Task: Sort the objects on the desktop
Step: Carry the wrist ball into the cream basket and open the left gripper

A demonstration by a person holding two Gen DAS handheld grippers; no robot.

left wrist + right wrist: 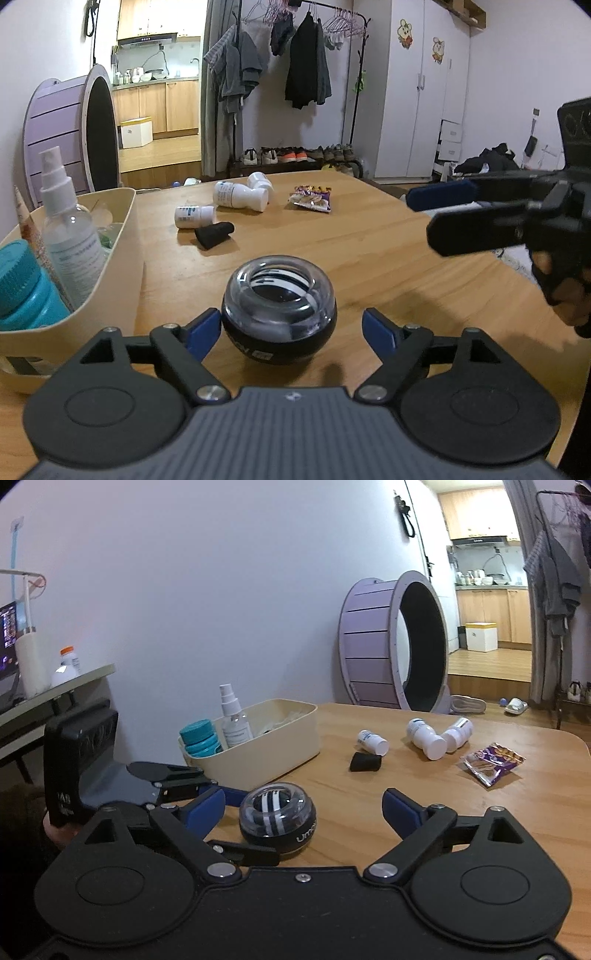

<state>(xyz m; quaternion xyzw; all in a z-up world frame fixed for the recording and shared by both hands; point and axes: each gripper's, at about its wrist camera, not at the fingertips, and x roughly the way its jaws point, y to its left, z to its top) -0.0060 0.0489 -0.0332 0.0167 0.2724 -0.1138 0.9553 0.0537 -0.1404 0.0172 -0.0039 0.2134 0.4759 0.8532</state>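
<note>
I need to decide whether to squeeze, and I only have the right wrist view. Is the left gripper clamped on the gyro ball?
Observer: No. The left wrist view shows the left gripper open. One blue pad appears to touch the gyro ball, the other stands clear, with bare table between.
Operator: Is anything in the basket hidden from me?
Observer: Yes, a slim speckled tube leans inside the basket, beside the spray bottle.
</note>
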